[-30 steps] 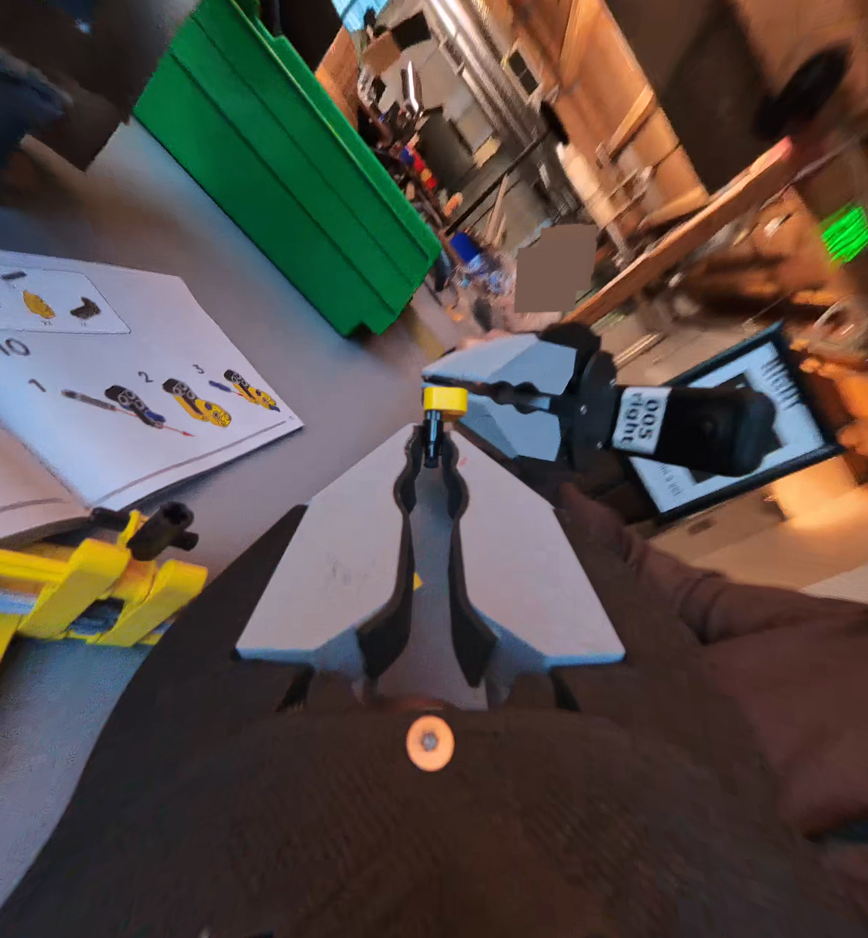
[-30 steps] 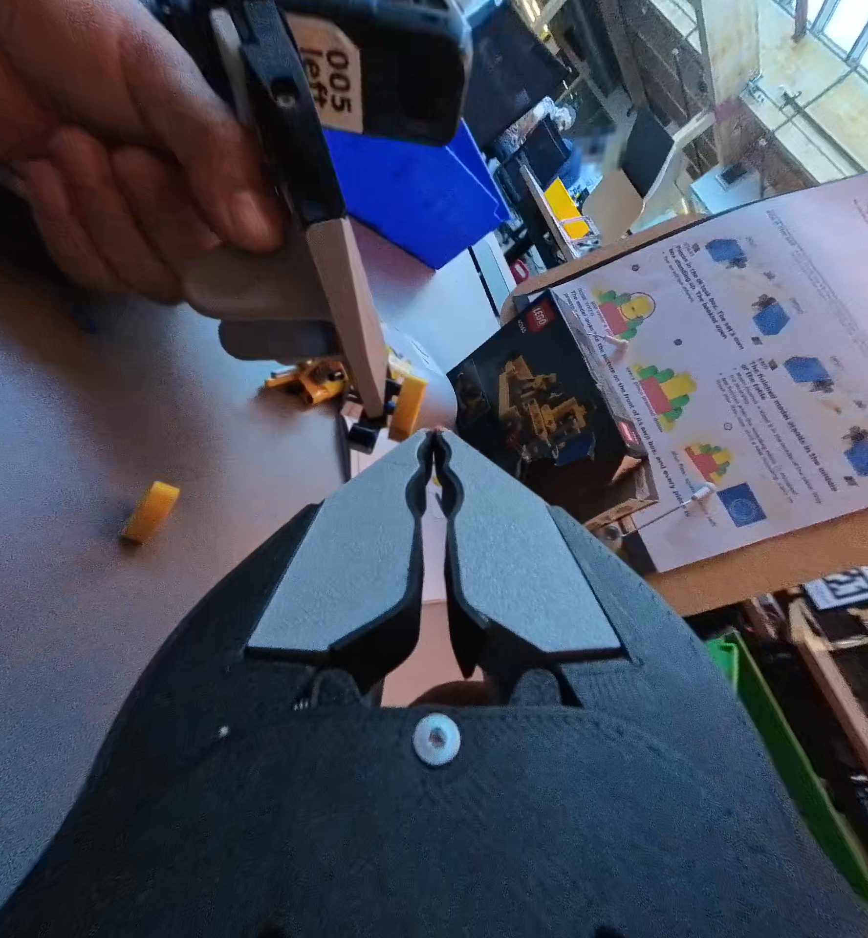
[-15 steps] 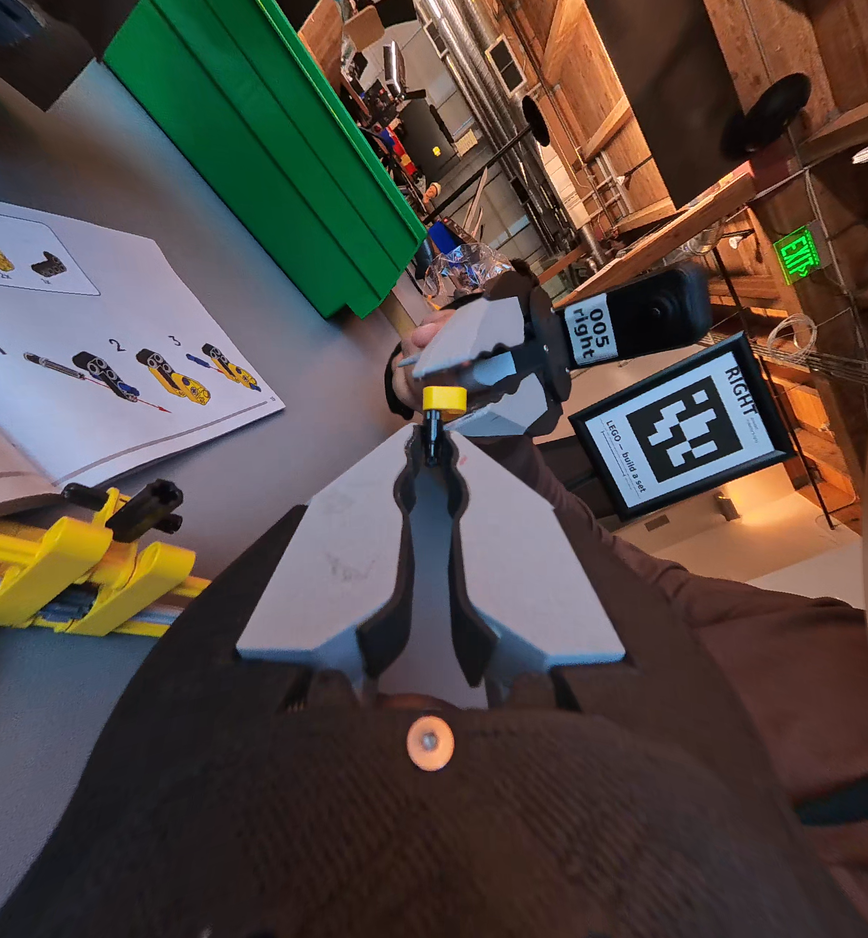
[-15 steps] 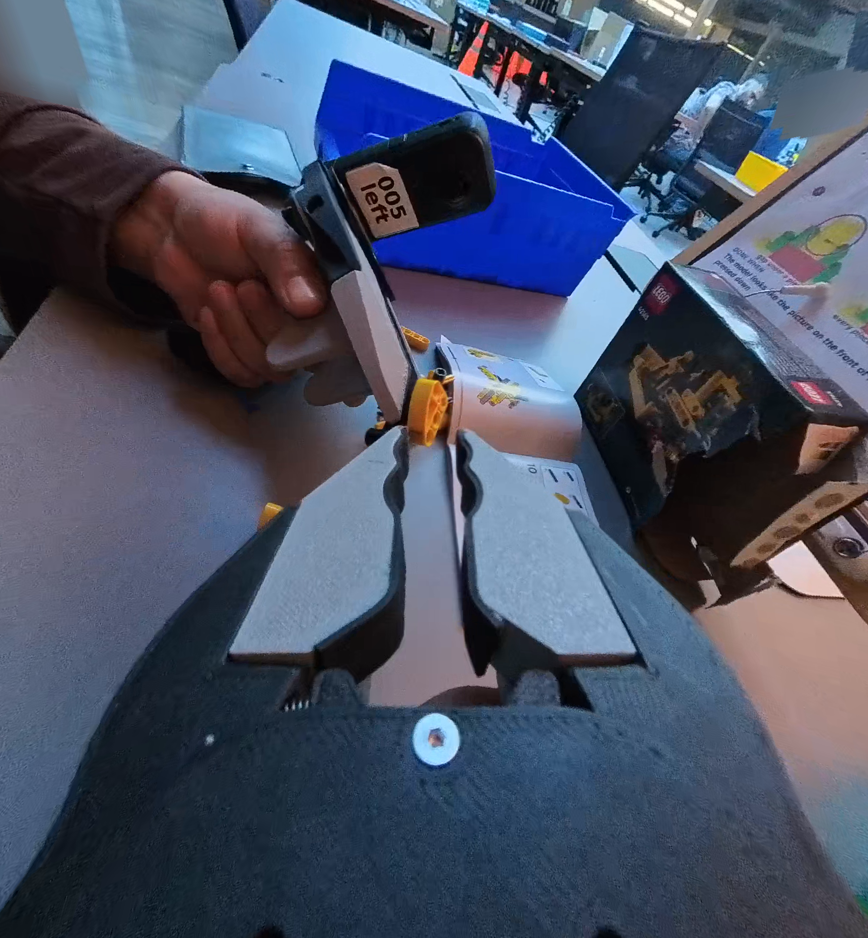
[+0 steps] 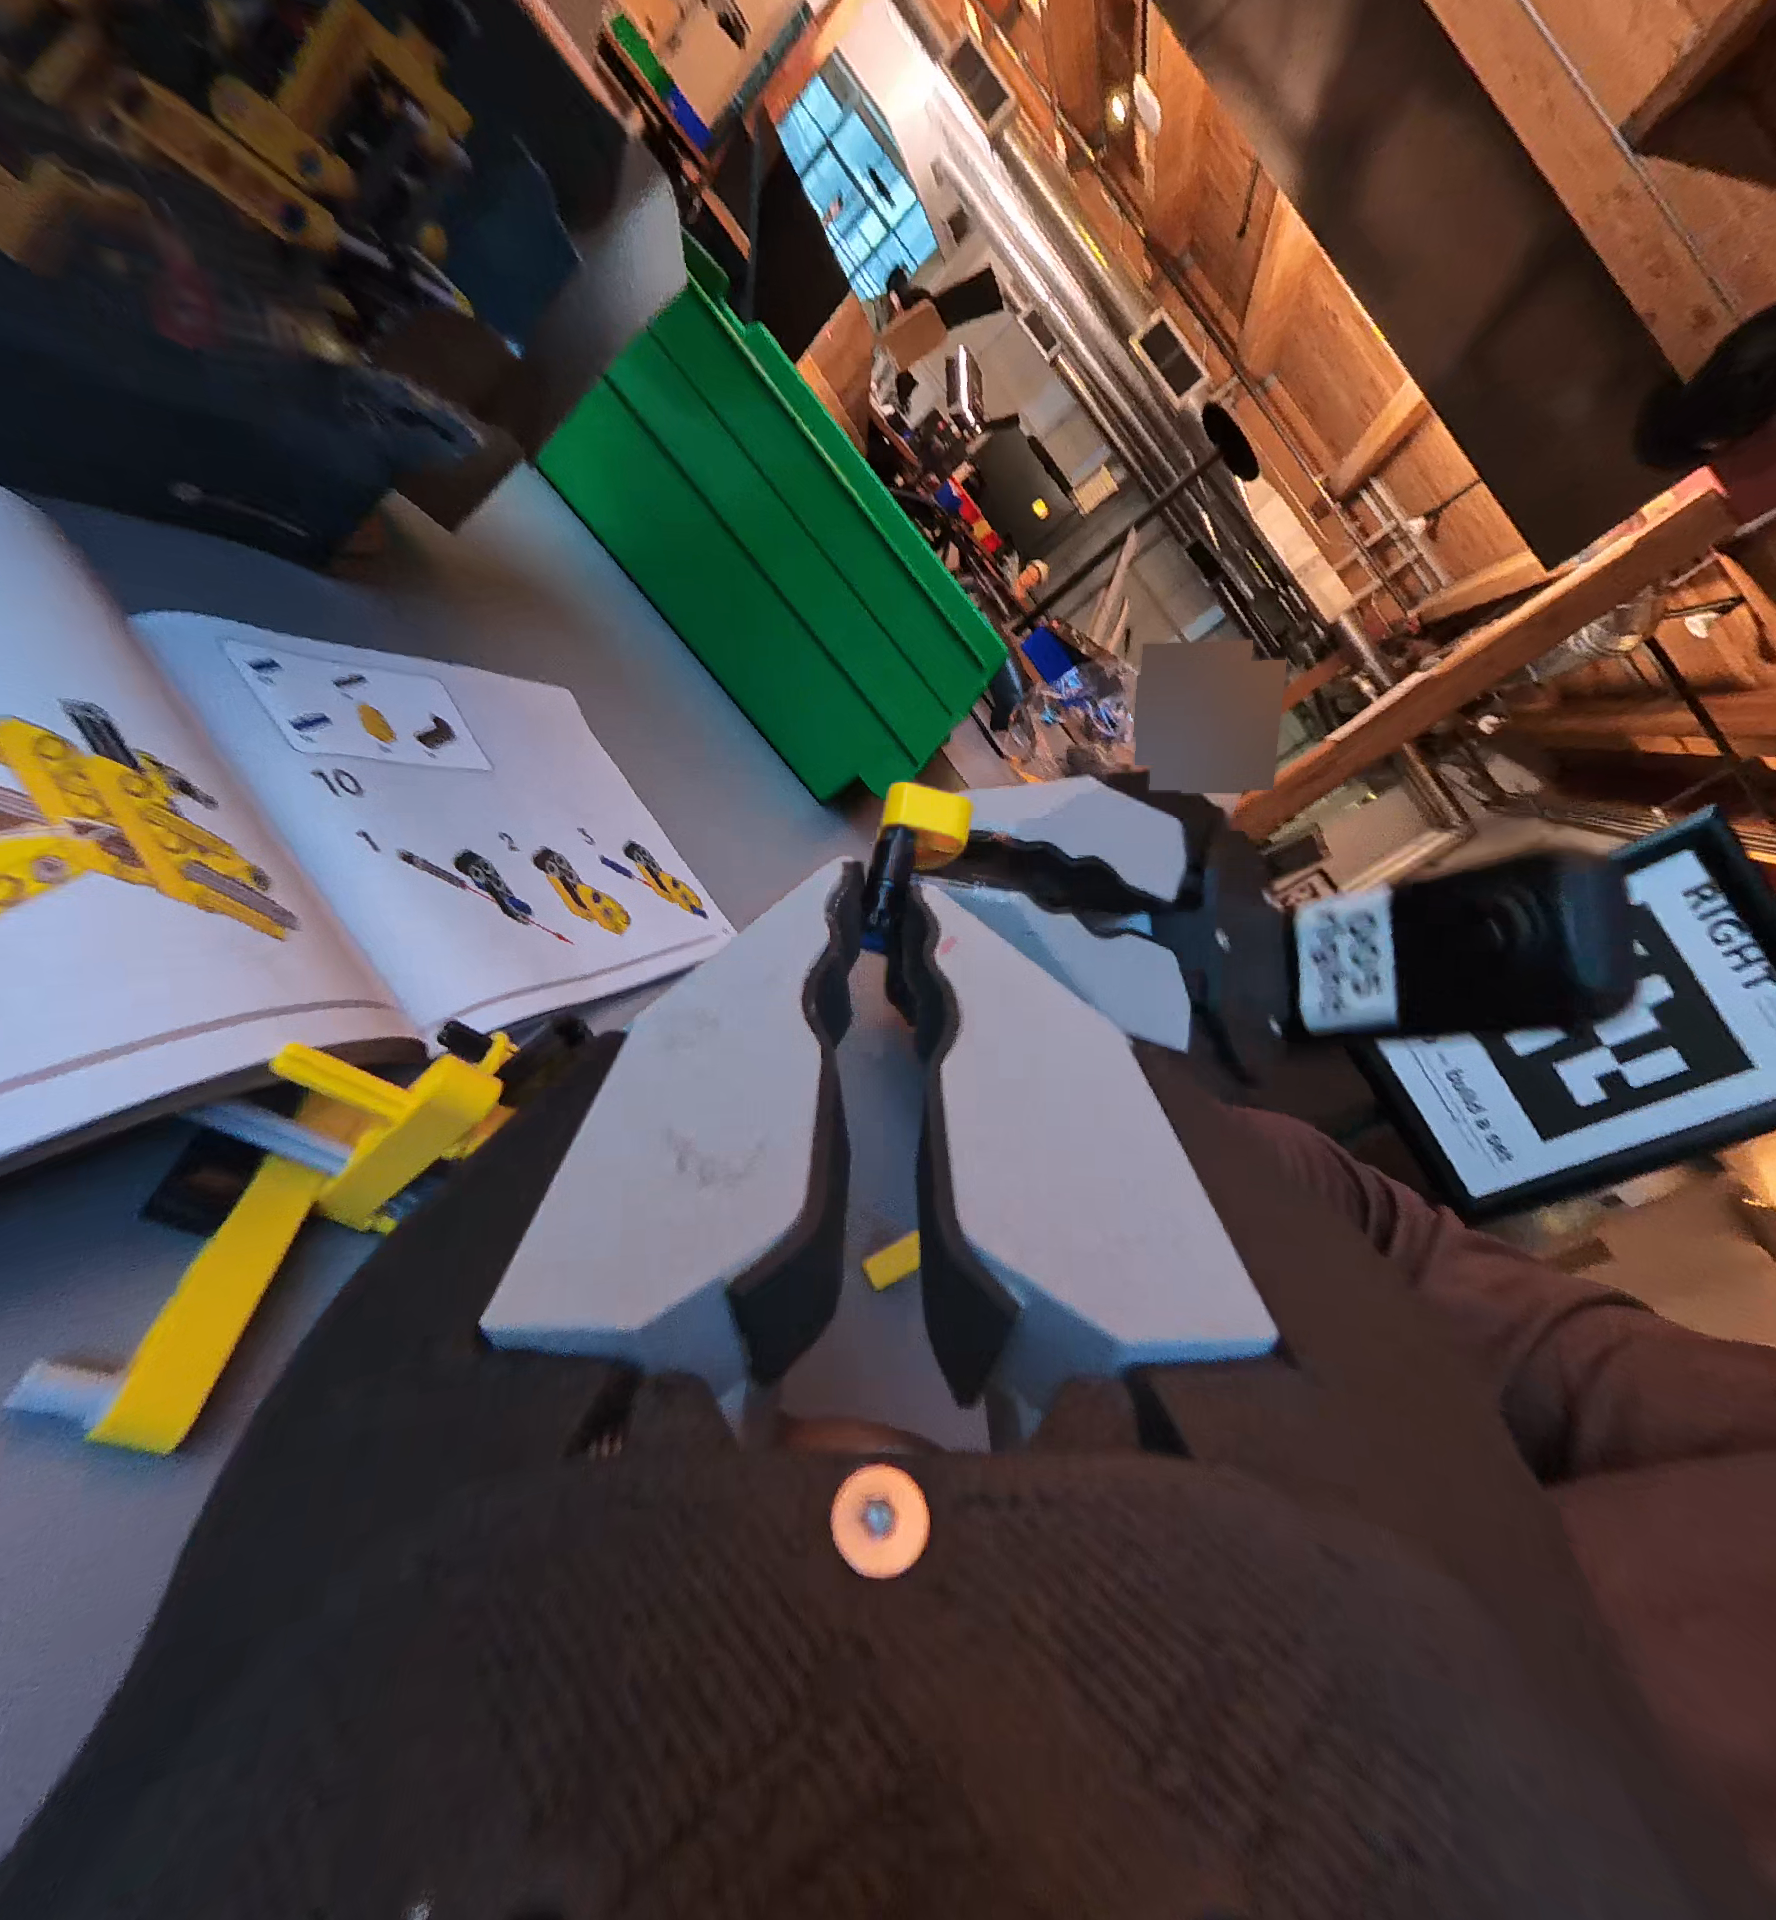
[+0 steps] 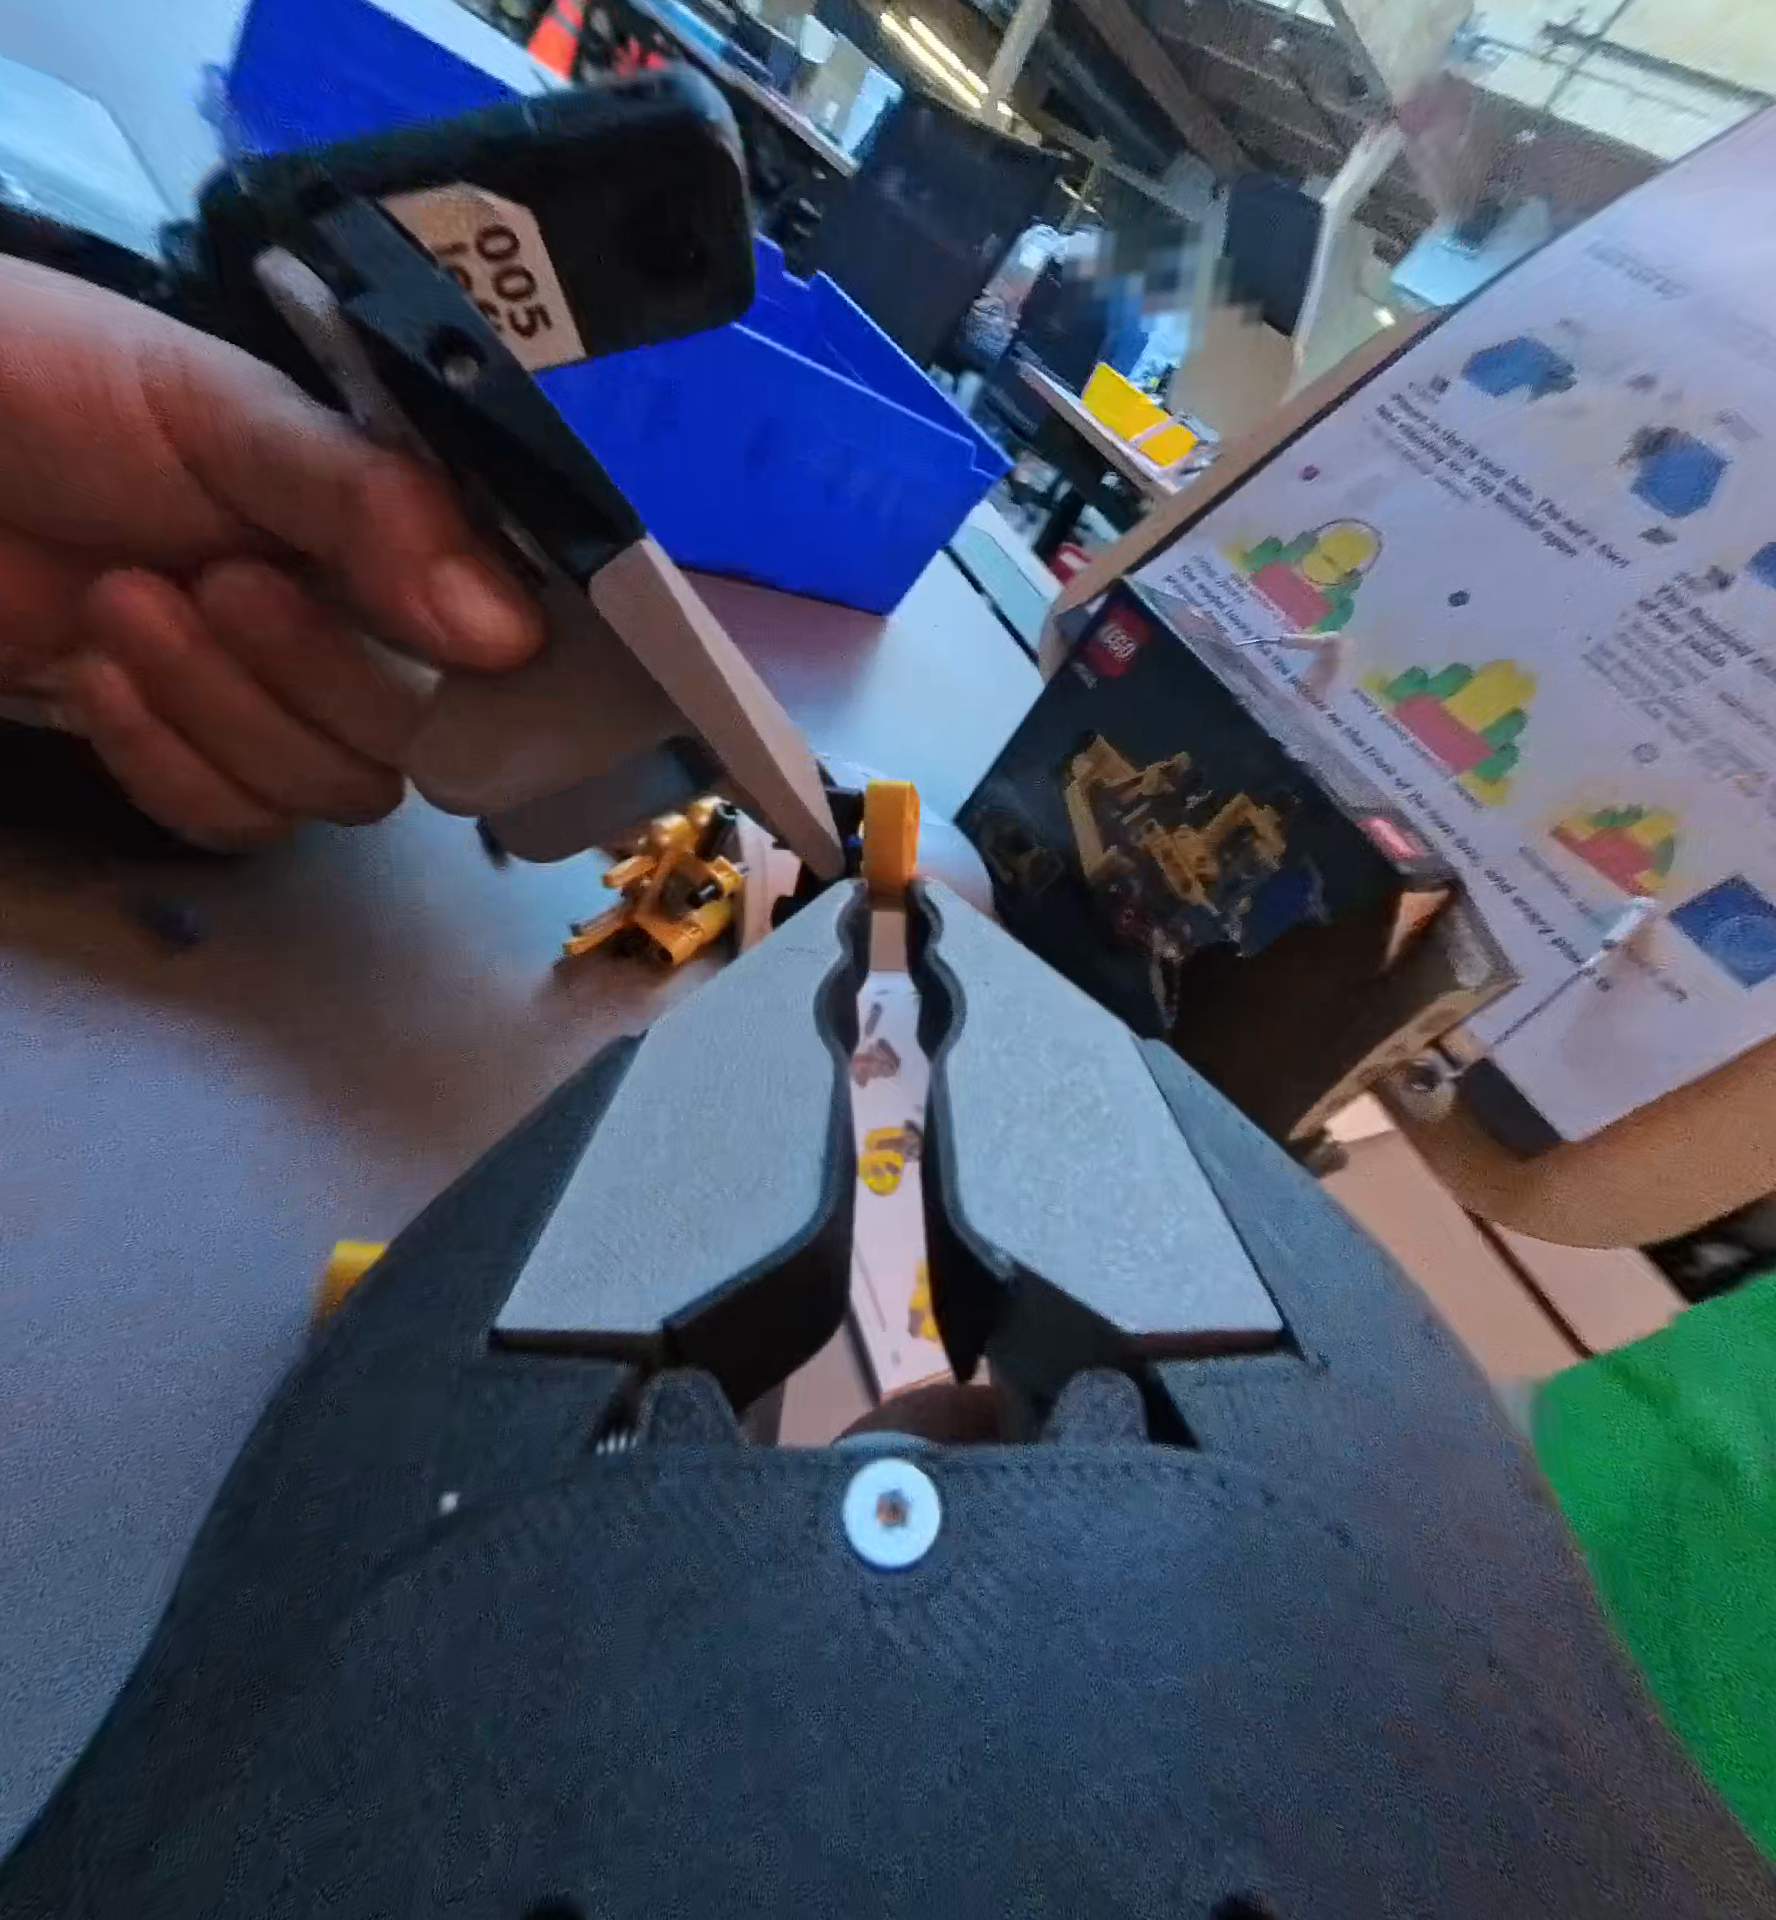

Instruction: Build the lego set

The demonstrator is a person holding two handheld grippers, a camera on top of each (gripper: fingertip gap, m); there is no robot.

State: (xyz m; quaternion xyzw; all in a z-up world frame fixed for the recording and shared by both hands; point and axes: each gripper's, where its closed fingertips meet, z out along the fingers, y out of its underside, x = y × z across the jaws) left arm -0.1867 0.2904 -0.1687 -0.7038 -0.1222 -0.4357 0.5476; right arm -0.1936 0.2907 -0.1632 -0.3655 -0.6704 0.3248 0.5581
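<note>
The open instruction booklet [image 5: 271,883] lies on the table [image 5: 655,644], its near edge over a partly built frame [image 5: 344,1153]. Behind it stands the set's box [image 6: 1206,862], with a bin [image 5: 759,582] to the right.

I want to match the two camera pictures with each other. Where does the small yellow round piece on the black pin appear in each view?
Left wrist view: the yellow round piece sits above centre, on the black pin at the left gripper tips.
Right wrist view: it is just above the right gripper tips, near centre.
Shared landmark: the open instruction booklet, seen partly between the fingers.
</note>
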